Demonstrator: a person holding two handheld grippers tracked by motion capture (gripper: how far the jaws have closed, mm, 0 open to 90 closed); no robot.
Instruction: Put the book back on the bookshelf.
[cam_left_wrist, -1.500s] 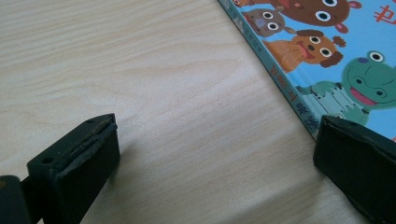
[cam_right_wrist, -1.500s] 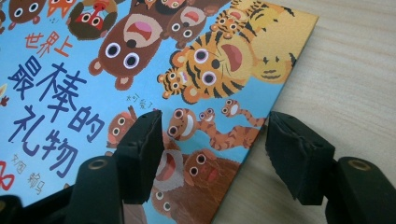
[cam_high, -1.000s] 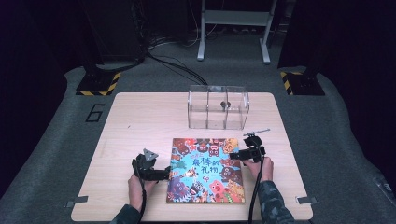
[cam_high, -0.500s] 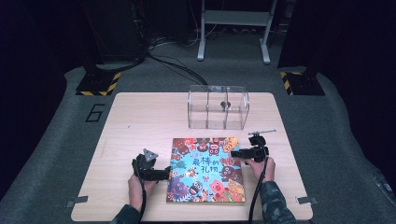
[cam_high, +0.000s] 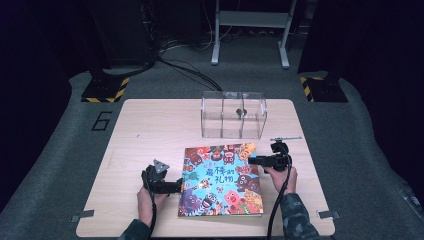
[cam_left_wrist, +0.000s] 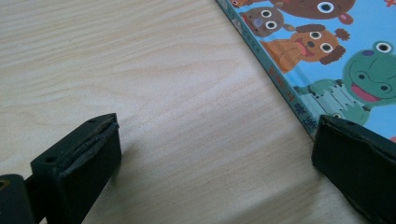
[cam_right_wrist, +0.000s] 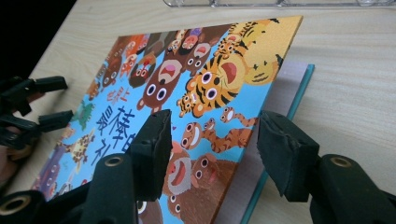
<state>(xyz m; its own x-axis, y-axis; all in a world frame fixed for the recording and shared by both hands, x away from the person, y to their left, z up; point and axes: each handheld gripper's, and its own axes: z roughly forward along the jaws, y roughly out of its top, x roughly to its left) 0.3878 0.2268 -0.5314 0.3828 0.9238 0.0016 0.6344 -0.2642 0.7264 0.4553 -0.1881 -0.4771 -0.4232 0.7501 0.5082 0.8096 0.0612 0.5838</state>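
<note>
Change: right tool (cam_high: 256, 160) has edged toward the picture book's (cam_high: 220, 180) right edge, its jaws just closing around the lifted front cover (cam_right_wrist: 219, 84).
Right tool: jaws straddle the cover, not yet pressing it.
Left tool (cam_high: 176, 186): released, jaws wide, at the book's 9 o'clock edge, one jaw at the spine.
Book: flat on the table (cam_high: 150, 130), at 6 o'clock from the clear box (cam_high: 233, 115).

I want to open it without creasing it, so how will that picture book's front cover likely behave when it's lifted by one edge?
The front cover is raised as a flat board, so it's probably stiff. It looks glossy, so the right gripper might slip. The picture book lies flat on the table; it may slide.
</note>
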